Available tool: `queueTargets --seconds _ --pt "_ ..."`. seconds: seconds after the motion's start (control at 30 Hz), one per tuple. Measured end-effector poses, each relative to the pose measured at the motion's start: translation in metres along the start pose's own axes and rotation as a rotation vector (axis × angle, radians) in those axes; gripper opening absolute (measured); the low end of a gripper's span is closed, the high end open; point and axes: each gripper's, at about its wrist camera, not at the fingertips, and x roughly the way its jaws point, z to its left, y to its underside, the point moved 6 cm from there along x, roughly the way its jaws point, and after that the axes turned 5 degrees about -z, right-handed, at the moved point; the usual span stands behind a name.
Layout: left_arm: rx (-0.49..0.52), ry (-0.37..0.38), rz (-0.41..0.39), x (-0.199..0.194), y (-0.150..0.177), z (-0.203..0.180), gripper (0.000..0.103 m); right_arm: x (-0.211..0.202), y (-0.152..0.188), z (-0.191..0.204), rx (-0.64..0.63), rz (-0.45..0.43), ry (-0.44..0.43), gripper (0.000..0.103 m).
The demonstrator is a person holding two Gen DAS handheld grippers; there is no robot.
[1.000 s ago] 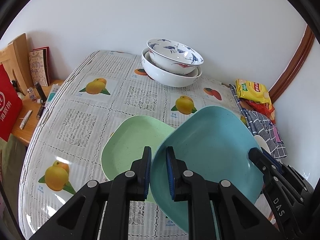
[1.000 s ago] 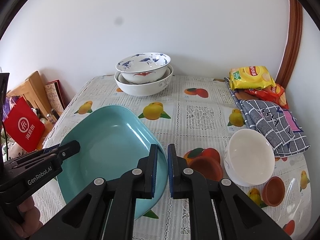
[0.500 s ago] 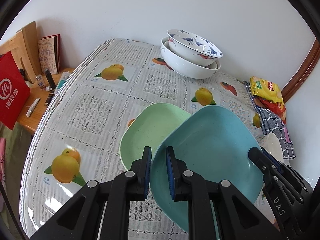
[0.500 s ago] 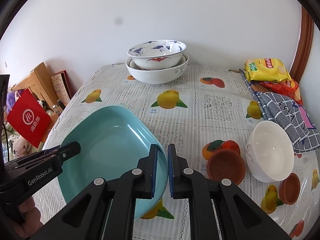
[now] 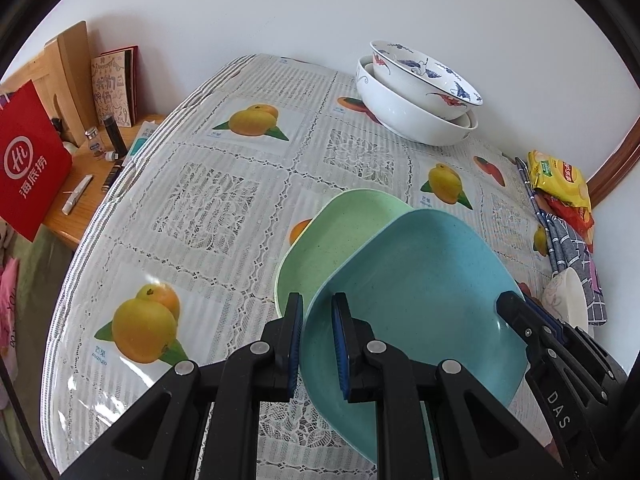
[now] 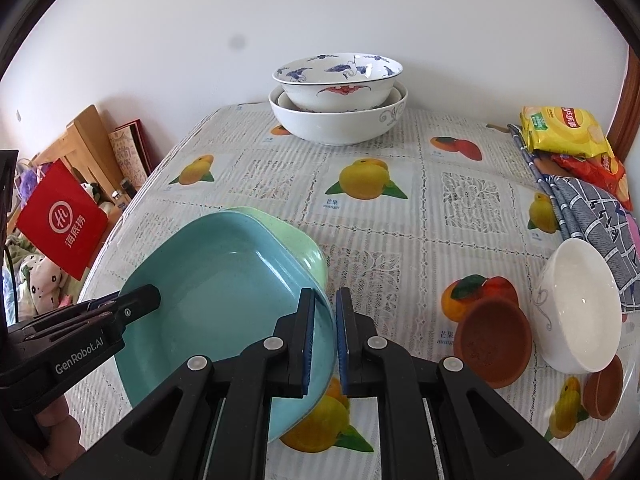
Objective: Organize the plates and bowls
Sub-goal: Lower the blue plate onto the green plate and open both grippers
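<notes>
A blue square plate is held by both grippers above a green square plate that lies on the table. My left gripper is shut on the blue plate's left rim. My right gripper is shut on its right rim. The blue plate covers most of the green one. Two stacked white bowls, the upper with blue birds, stand at the table's far side.
A white bowl, a brown dish and a smaller brown dish sit at the right. Snack bags and a checked cloth lie at the far right. A side table with a red bag stands left.
Both grippers have carried the blue plate forward and down over the green plate, which is now more covered. The stacked bowls appear closer in the right wrist view.
</notes>
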Motion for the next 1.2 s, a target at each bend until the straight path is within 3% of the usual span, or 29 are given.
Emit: queueTargets --seconds 0.53,1.2 --pt "-0.042 -0.033 -0.005 0.022 -0.029 0.017 0.015 0.035 -0.029 0.016 -0.033 0.009 -0.037 0.011" --pt "0.008 -0.070 0.052 0.037 -0.015 0.013 0.015 0.049 -0.023 0.011 -0.094 0.014 -0.008 0.012"
